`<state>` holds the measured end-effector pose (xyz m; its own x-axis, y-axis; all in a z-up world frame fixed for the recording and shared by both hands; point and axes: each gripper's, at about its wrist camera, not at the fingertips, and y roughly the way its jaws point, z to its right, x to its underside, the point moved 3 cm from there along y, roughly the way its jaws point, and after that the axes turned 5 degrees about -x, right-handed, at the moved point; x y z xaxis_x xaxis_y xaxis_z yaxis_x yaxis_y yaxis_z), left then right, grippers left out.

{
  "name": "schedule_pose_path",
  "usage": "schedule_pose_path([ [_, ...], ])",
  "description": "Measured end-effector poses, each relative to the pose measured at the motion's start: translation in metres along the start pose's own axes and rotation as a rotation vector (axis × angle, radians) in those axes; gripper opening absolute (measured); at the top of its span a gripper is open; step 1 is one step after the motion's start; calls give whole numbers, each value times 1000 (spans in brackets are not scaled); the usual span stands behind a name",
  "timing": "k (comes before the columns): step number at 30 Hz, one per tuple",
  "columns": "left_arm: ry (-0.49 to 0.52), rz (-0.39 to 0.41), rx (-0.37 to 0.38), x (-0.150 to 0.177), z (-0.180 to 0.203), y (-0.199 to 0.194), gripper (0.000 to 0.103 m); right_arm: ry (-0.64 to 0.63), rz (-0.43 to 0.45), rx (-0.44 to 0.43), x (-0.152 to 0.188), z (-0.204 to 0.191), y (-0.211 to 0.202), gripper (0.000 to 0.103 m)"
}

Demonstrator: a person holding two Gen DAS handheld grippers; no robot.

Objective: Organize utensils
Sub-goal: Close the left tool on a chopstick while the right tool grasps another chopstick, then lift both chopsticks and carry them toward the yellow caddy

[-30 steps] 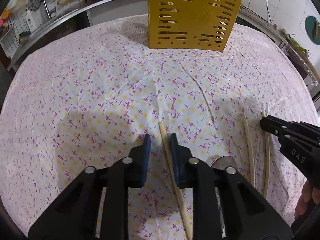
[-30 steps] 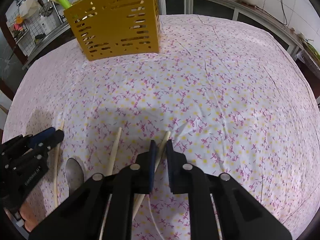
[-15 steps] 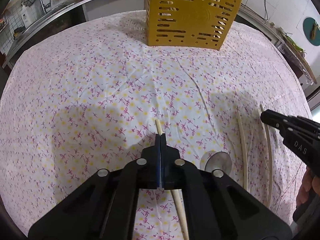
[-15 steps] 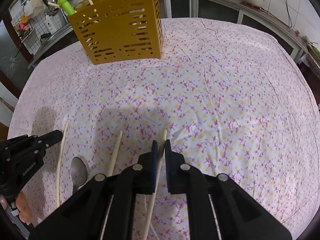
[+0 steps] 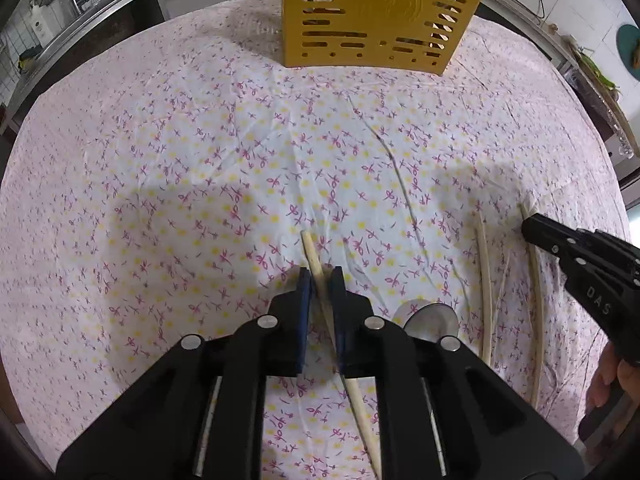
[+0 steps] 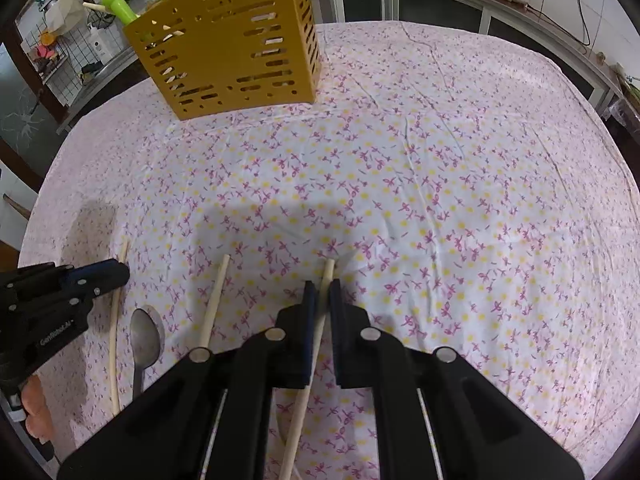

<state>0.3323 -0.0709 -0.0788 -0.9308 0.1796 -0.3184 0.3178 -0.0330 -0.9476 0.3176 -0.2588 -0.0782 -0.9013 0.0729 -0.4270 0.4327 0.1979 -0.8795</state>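
The yellow holder [image 5: 384, 12] is cut off at the top edge, and the spoon [image 6: 145, 340] handle hides under the gripper body.

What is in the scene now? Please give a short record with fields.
Left gripper: jaws on either side of the leftmost chopstick; grip cannot be told
Right gripper: jaws on either side of the rightmost chopstick; grip cannot be told
Loose on cloth: middle chopstick, metal spoon
Container: yellow slotted utensil holder, upright at the far side, some sticks already inside
Surface: floral tablecloth
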Motion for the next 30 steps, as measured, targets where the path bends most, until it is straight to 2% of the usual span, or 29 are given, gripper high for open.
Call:
schedule_pose_path([
  [9,61,-6,-51,-14,21,6,8,-22,-26,16,-7,0,7,7],
  [16,52,44,-17,-11,18,-3,4,-29,-15,-1,-10,0,-3,7],
  [21,32,155,25,-9,10,-30,4,-45,47,-18,-18,-2,-24,7],
  [27,-31,365,84,-9,-10,-79,4,-62,224,-69,-28,-6,-68,7],
  [30,-50,461,105,-7,-21,-102,4,-70,305,-59,-31,-8,-85,5],
])
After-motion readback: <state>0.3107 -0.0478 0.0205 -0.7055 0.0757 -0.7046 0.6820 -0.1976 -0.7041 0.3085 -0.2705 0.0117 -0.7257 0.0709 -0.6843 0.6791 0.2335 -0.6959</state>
